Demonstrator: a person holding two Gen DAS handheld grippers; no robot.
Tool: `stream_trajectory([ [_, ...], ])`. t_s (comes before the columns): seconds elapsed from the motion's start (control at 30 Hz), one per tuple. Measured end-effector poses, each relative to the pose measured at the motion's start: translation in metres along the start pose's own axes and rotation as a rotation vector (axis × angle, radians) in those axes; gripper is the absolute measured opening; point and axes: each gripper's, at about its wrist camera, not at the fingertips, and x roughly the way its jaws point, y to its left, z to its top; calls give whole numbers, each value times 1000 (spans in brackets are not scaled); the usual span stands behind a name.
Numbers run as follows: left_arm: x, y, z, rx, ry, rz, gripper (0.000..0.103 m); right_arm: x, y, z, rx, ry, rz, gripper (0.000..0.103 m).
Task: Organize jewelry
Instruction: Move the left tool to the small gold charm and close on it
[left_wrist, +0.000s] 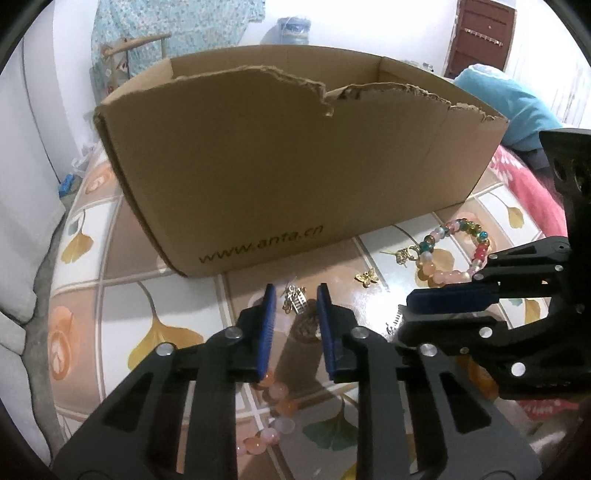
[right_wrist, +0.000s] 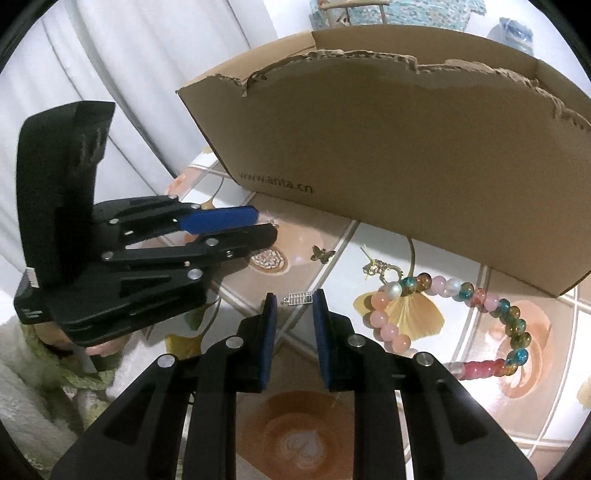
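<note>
My left gripper (left_wrist: 295, 295) has jaws narrowly apart, a small ladder charm (left_wrist: 295, 301) on the worktop (left_wrist: 147, 295) between its tips, unclamped. My right gripper (right_wrist: 294, 299) likewise brackets 1 silver charm (right_wrist: 297, 297). Both look light, thin, snag-prone; I judge pinching the flat middle best.

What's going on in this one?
A person is sorting jewelry on a patterned table, holding a gripper in each hand. The left gripper has a small silver charm between its pads; the right gripper has another charm between its own. A bead bracelet and a gold butterfly lie loose in front of the torn cardboard box.
</note>
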Motion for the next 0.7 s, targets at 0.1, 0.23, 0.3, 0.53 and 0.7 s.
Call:
stream_trajectory([
  [0.1,4,-5,3,27,2,7,6,-4,-4,-2,10,-8,15,20],
  [0.23,4,-17,3,73,4,15,4,-8,-9,-3,18,-16,23,20],
  [0.3,1,-25,-1,96,11,19,3,-12,-12,-5,21,-20,25,20],
  [0.53,-14,-39,-19,126,49,14,3,-23,-17,-11,32,-22,19,20],
  [0.7,-25,-40,-28,109,59,9,3,-29,-17,-15,44,-24,13,20],
])
